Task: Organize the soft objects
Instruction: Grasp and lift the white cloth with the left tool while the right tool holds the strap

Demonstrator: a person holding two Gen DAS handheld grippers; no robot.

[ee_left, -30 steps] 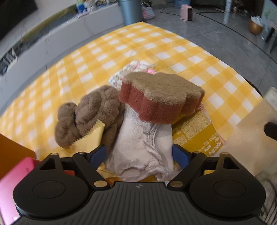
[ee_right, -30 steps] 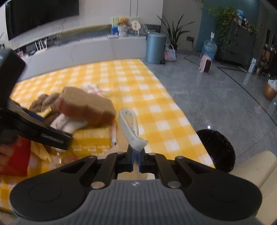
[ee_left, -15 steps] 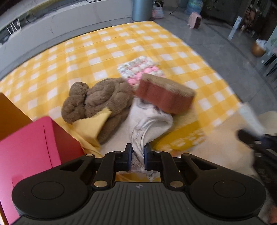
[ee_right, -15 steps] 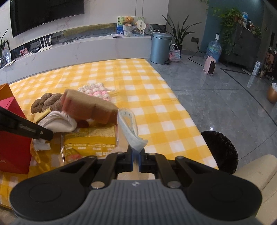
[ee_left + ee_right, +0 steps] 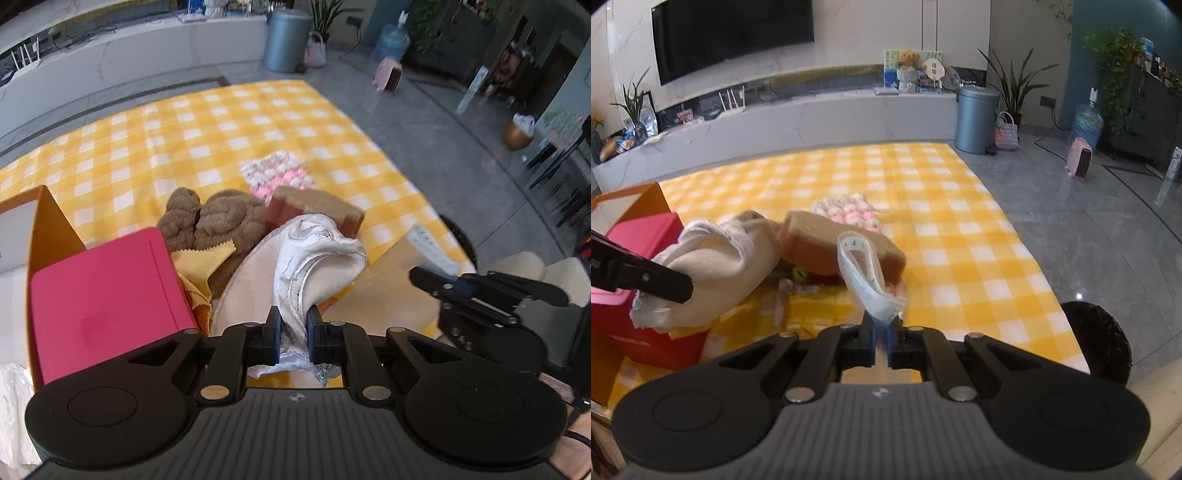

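My left gripper [image 5: 292, 332] is shut on a cream-white soft cloth piece [image 5: 317, 254] and holds it lifted off the yellow checked tablecloth [image 5: 229, 122]; the cloth also shows in the right wrist view [image 5: 713, 269]. My right gripper [image 5: 882, 339] is shut on a white mask-like strip [image 5: 864, 273], held above the table's near edge. Behind lie a brown-topped red sponge [image 5: 314, 210], a brown knitted bundle [image 5: 218, 221], a yellow cloth [image 5: 201, 262] and a pink-white fluffy pad [image 5: 280, 173].
A red box [image 5: 103, 299] inside an orange box [image 5: 48, 218] stands at the left. A yellow packet [image 5: 820, 306] lies under the sponge. A dark round bin [image 5: 1097, 339] stands on the floor off the table's right edge. A beige cushion [image 5: 532, 266] is at the right.
My left gripper closed on the cream cloth and lifted it up and back toward the red box. The right gripper has kept its hold on the white strip and risen a little.
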